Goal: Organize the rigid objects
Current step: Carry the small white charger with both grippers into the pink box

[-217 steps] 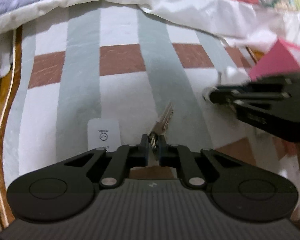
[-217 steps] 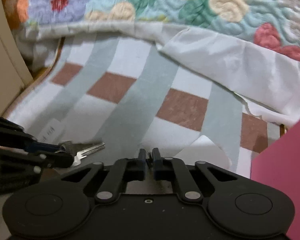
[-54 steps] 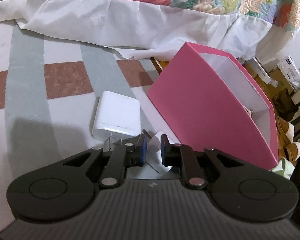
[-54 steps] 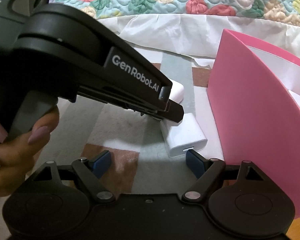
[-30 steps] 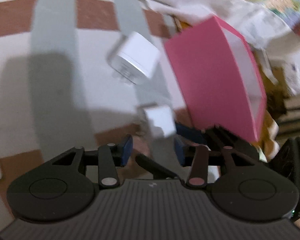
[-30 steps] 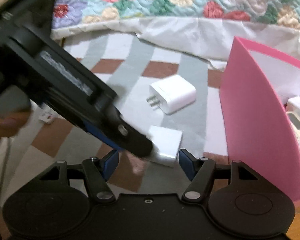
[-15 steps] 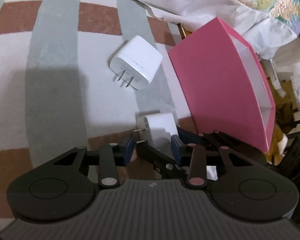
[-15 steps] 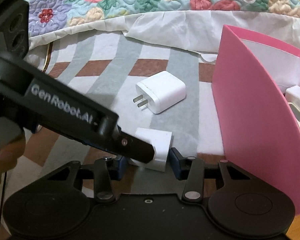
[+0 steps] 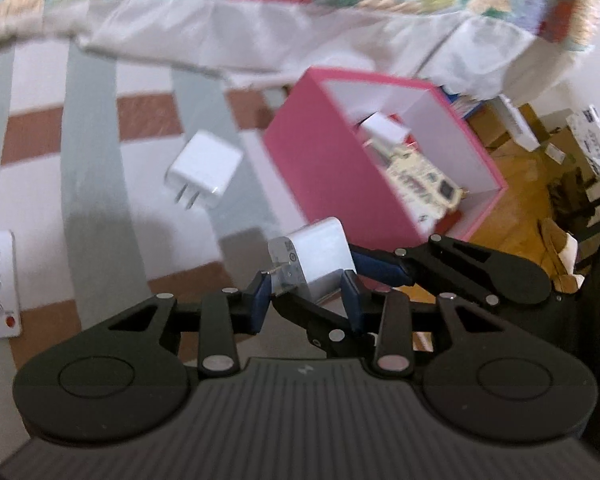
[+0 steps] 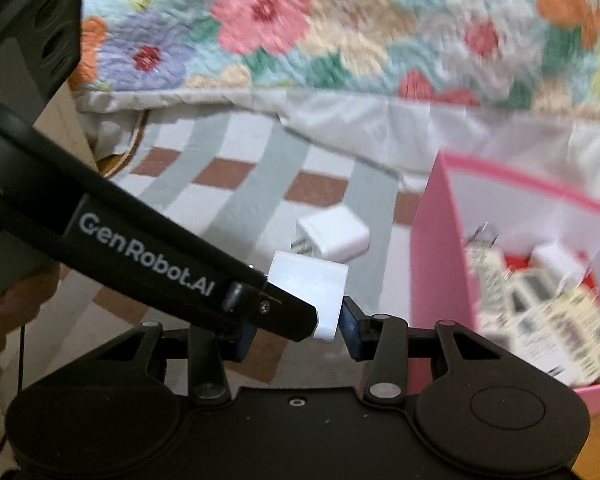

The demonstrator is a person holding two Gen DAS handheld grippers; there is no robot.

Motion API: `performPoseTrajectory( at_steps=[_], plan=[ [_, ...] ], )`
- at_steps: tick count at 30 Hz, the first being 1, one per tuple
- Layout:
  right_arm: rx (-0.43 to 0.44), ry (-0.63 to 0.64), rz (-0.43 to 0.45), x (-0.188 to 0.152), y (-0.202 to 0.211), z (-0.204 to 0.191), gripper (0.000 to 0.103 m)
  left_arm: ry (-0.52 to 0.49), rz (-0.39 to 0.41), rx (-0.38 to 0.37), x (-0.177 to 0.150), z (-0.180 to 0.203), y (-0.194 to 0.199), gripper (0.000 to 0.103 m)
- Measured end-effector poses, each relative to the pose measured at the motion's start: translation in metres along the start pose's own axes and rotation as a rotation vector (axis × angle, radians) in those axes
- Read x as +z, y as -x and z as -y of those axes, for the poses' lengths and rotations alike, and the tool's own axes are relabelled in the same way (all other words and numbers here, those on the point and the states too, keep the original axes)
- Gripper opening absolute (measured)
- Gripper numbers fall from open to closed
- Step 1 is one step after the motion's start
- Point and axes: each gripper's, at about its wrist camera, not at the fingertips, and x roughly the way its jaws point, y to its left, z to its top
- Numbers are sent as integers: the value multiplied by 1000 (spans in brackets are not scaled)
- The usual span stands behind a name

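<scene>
A small white charger (image 9: pixel 312 258) hangs above the striped rug, held by both grippers at once. My left gripper (image 9: pixel 306 300) is shut on it, blue pads pressing its plug end and its far side. My right gripper (image 10: pixel 296 332) is shut on the same small charger (image 10: pixel 312 284); its left pad is hidden behind the left gripper's finger (image 10: pixel 284 312). In the left wrist view the right gripper's fingers (image 9: pixel 380 268) reach in from the right. A larger white charger (image 9: pixel 204 176) (image 10: pixel 334 236) lies prongs-down on the rug beside the open pink box (image 9: pixel 340 184) (image 10: pixel 436 264).
The pink box holds another white charger (image 9: pixel 384 130) and printed cards (image 10: pixel 548 320). A white tag with a red dot (image 9: pixel 0 284) lies at the rug's left. A floral quilt (image 10: pixel 300 20) and white sheet hang behind. Cartons (image 9: pixel 588 140) stand on the wood floor at right.
Both grippers have risen together with the small charger, lifting it off the rug. The views now look more level, so the pink box's inside and the quilt show.
</scene>
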Motion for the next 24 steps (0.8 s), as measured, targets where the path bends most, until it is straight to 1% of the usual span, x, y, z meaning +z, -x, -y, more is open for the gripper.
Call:
performPoseTrajectory(
  at_steps=[3, 7, 12, 16, 19, 21, 24],
  plan=[
    [6, 14, 41, 5, 20, 7, 49, -28, 49, -13, -1, 16, 18, 36],
    [3, 7, 84, 9, 38, 20, 49, -50, 79, -35, 8, 33, 29, 35],
    [5, -59, 115, 18, 50, 48, 49, -57, 89, -53, 31, 50, 27, 32],
    [18, -152, 131, 26, 57, 73, 49, -68, 93, -64, 52, 66, 22, 31],
    [23, -218, 112, 32, 55, 96, 49, -74, 87, -52, 69, 82, 10, 30],
    [26, -262, 82, 36, 48, 113, 49, -65, 80, -37, 79, 89, -4, 30],
    [11, -293, 39, 39, 30, 139, 49, -29, 67, -20, 94, 95, -34, 30]
  ],
)
